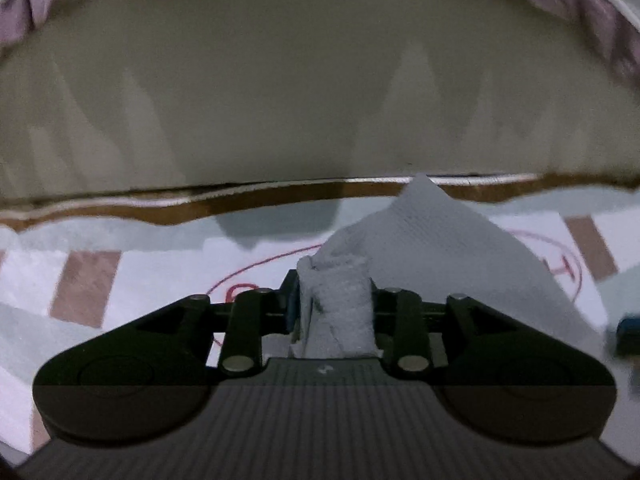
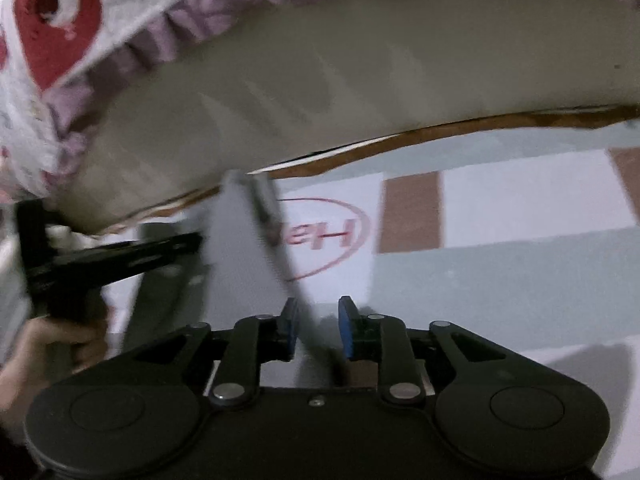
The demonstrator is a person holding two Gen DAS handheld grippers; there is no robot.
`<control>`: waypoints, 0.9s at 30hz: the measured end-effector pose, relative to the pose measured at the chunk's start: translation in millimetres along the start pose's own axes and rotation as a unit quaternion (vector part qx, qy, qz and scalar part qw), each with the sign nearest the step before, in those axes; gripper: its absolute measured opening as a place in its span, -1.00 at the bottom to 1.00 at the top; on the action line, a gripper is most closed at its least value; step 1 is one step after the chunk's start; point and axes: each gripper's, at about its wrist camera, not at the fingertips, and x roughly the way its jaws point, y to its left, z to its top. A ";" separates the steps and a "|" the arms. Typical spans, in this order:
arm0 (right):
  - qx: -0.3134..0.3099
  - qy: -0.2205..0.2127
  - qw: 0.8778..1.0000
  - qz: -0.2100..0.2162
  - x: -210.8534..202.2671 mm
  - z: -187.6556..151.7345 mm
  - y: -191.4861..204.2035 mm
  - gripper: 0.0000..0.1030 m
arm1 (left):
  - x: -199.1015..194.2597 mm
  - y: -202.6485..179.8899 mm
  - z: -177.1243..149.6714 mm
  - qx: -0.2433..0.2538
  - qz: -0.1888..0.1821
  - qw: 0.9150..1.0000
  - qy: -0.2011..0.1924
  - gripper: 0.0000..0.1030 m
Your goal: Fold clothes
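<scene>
A: Left claw (image 1: 332, 312) first. We see it clenched on a bunched wad of the grey cloth (image 1: 420, 248); the cloth fills the gap between the fingers and hides most of the pads.

B: Agreed. From that wad the cloth rises to a peak and drapes away to the right, over the red oval logo (image 1: 260, 268) printed on the surface (image 1: 88, 276).

A: Right claw (image 2: 318, 326)?

B: Released, as we read it. Blue pads (image 2: 346, 328) stand apart, and the cloth (image 2: 240, 248) runs as a blurred strip up from the gap toward the logo (image 2: 340, 236). It passes close by the left pad; we cannot tell whether it touches.

A: Beyond the logo, the surface ends at a brown edge (image 1: 280, 196), then a plain beige panel (image 1: 300, 80).

B: Past the panel, frilled purple-and-white bedding (image 2: 132, 40) with a red print.

A: Left of the logo in the right view, we see the other black claw and a hand (image 2: 44, 344) under it.
</scene>
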 end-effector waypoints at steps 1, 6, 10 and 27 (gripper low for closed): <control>-0.001 0.000 1.000 0.013 -0.3 0.3 1.5 -0.21 | 1.5 4.4 1.3 -0.007 -0.018 1.000 0.001 -0.61; -0.036 0.002 0.999 0.021 11.7 -3.3 15.0 0.00 | -8.3 0.9 1.3 0.036 -0.060 0.997 -0.018 -0.77; -0.120 0.004 0.993 -0.016 34.3 -11.6 33.8 0.03 | -26.8 5.1 8.3 0.024 -0.113 0.993 -0.041 -0.78; -0.129 0.011 0.989 -0.069 46.8 -12.4 42.0 -0.89 | -173.7 169.9 -60.9 -0.080 0.133 0.987 -0.046 -0.02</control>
